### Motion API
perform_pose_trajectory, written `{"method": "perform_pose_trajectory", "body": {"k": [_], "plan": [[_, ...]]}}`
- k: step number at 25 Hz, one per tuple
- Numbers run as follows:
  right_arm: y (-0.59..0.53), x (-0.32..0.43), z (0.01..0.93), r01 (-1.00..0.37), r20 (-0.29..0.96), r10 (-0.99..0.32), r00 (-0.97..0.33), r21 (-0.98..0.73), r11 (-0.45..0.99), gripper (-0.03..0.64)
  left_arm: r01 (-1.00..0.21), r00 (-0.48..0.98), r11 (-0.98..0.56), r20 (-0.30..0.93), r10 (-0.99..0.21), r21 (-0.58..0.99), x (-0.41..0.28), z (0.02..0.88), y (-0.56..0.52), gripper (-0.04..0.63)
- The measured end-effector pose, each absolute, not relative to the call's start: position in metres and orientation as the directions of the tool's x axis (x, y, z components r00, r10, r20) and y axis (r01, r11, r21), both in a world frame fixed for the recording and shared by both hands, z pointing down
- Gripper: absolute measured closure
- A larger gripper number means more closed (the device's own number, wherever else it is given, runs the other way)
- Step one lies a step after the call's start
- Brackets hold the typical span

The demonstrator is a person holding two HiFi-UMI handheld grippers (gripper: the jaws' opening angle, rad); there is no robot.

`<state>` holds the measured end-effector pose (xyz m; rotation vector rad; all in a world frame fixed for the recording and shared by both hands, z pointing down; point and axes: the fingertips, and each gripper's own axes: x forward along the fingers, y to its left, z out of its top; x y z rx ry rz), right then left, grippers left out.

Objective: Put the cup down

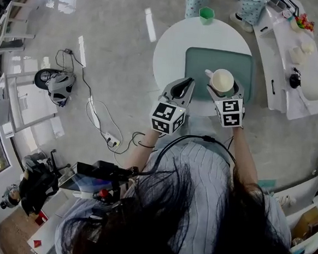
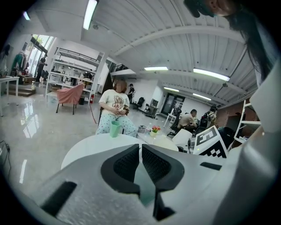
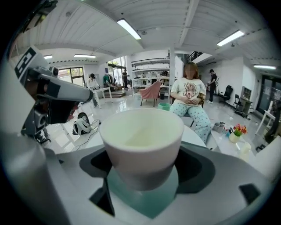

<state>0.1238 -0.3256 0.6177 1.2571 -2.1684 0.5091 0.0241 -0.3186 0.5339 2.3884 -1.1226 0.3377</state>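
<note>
A white cup (image 1: 223, 80) with a small handle on its left is clamped between the jaws of my right gripper (image 1: 223, 87), over the teal tray (image 1: 202, 61) on the round white table (image 1: 170, 48). In the right gripper view the cup (image 3: 140, 140) fills the middle, the jaws press its sides, and teal shows below it. Whether its base touches the tray I cannot tell. My left gripper (image 1: 187, 83) hovers just left of the cup at the tray's near-left corner. Its jaws (image 2: 140, 147) are shut with nothing between them.
A green cup (image 1: 206, 15) stands at the table's far edge, in front of a seated person (image 2: 115, 105). A long white side table (image 1: 296, 58) with small items runs along the right. Cables and a power strip (image 1: 111, 141) lie on the floor at left.
</note>
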Motion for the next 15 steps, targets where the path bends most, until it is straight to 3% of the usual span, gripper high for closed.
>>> {"method": "perform_pose_trajectory", "body": {"k": [15], "plan": [[-0.364,0.118,0.674,-0.833,0.728,-0.565,-0.389,-0.016,0.553,0.204,-0.807,0.59,-0.51,0.469,-0.657,0.298,0.016,0.557,-0.344,0.575]]}}
